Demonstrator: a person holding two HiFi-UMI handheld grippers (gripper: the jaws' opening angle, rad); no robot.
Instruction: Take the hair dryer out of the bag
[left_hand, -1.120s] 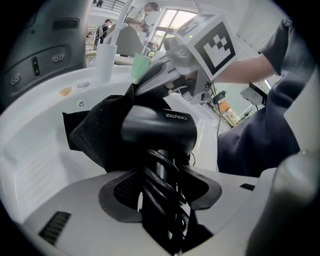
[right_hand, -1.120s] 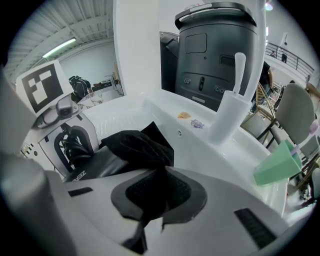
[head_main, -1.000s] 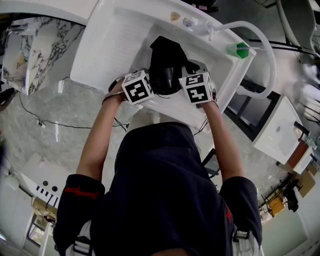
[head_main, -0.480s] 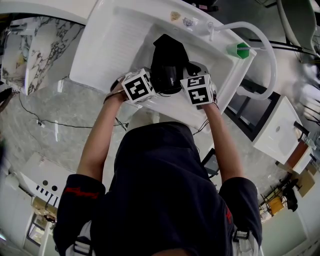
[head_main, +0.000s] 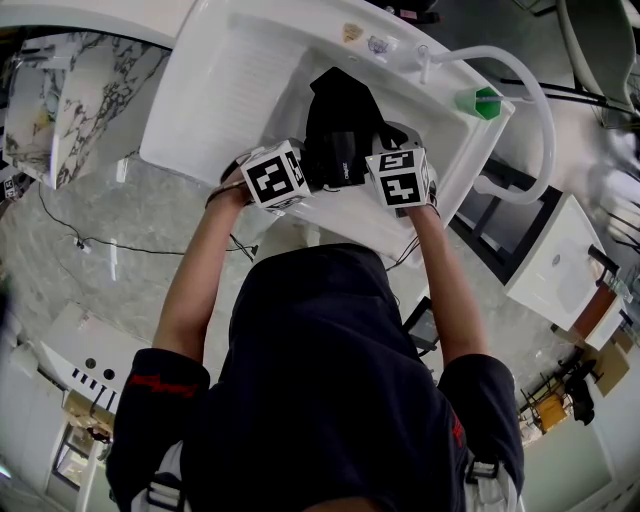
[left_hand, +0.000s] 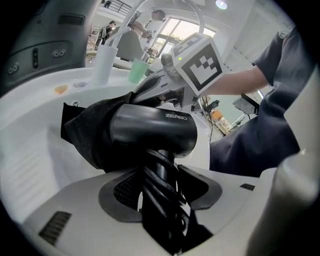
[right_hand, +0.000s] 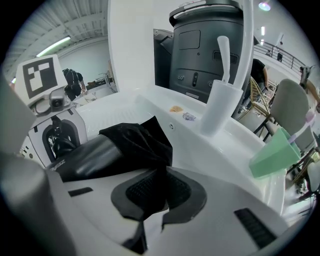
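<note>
Black hair dryer (left_hand: 150, 131) half out of its soft cloth bag (left_hand: 85, 135), above a sink (head_main: 230, 70).
Left hand-held gripper (left_hand: 162, 187) clamps the rigid, cord-wrapped handle, likely the firmest hold, barrel just beyond; right hand-held gripper (right_hand: 156, 195) pinches limp bag fabric.

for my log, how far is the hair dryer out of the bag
Partly done: the barrel of the hair dryer shows clear of the bag. In hand: the left gripper clamps the cord-wrapped handle in its jaws, the right gripper pinches bag fabric. Left: the dryer's rear end sits inside the bag.
</note>
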